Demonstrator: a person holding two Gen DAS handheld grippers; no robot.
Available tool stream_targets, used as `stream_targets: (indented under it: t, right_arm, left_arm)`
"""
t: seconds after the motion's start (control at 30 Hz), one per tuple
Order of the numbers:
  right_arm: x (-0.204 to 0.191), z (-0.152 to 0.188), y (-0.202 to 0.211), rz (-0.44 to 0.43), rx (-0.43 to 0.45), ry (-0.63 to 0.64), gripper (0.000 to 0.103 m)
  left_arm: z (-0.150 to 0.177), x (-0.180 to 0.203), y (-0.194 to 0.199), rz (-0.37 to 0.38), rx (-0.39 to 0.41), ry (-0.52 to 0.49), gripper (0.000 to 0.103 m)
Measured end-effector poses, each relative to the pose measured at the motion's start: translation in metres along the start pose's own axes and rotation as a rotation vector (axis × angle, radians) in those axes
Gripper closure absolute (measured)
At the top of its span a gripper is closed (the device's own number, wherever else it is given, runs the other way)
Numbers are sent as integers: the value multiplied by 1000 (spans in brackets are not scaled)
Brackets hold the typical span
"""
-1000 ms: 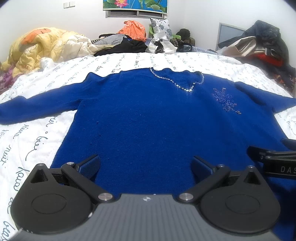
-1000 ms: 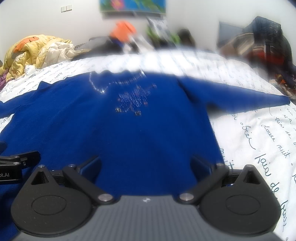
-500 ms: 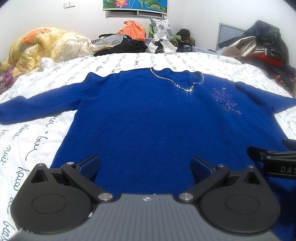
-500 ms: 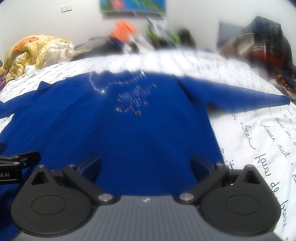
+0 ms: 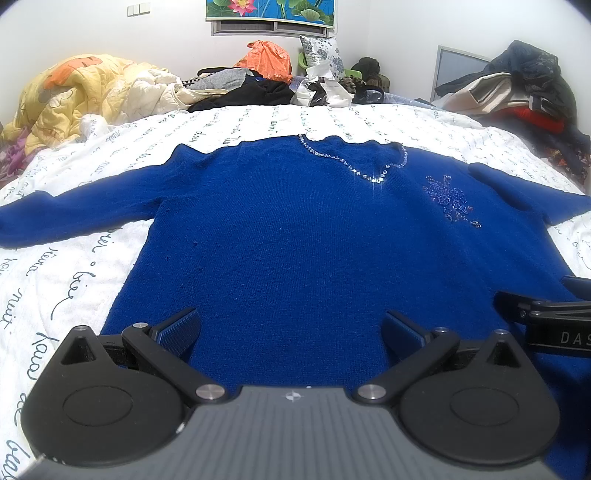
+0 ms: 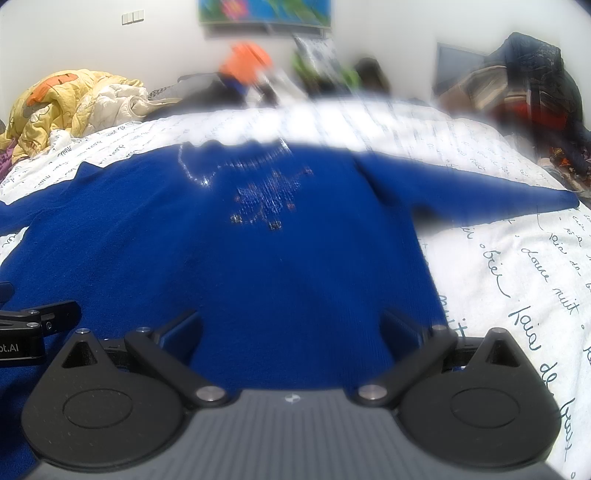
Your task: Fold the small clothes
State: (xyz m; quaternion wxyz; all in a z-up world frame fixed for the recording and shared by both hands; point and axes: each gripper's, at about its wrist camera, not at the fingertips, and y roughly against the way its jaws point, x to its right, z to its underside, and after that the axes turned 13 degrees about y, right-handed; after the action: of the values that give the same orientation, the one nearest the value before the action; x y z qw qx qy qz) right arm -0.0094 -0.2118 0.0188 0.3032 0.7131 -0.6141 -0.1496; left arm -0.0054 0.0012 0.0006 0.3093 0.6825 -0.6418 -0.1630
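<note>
Nearest the viewer, the left gripper (image 5: pixel 290 328) is hovering low over the near hem of a blue sweater (image 5: pixel 295 240), its two fingers spread wide apart and holding nothing. Just to its right, the right gripper (image 6: pixel 290 328) is hovering in the same way, fingers likewise spread and empty, with blue knit showing in the gap between them. Each gripper is showing at the edge of the other's view, so the two are sitting side by side over the hem.

The sweater is lying flat and face up on a white bedspread (image 5: pixel 66 280) printed with dark handwriting. The hem is pointing toward the viewer and the neckline is pointing away. Both sleeves are stretching straight out, one to the left and one to the right. A sparkling bead necklace trim (image 5: pixel 354 166) is curving along the collar, and a beaded flower (image 5: pixel 448 197) is sitting on the chest to the right.

No fold is showing anywhere, so the task seems to be at its very start: the sleeves and the body are all waiting to be folded.

Farther back, a yellow quilt (image 5: pixel 85 96) is bunched at the far left, and piles of clothes (image 5: pixel 258 85) are lining the far edge of the bed under a flower painting (image 5: pixel 271 11).
</note>
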Motion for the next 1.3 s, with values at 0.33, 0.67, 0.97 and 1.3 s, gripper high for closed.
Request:
stream_targets:
  t: [0.33,0.67,0.97,1.3]
  right_arm:
    - [0,0,0,0,0,0,0]
    - [0,0,0,0,0,0,0]
    - [0,0,0,0,-2,1,0]
    - [57,-9,15,-213,70,-119,0]
  left_arm:
    - [0,0,0,0,0,0,0]
    - [0,0,0,0,0,0,0]
    - [0,0,0,0,0,0,0]
    - [0,0,0,1,0,1,0]
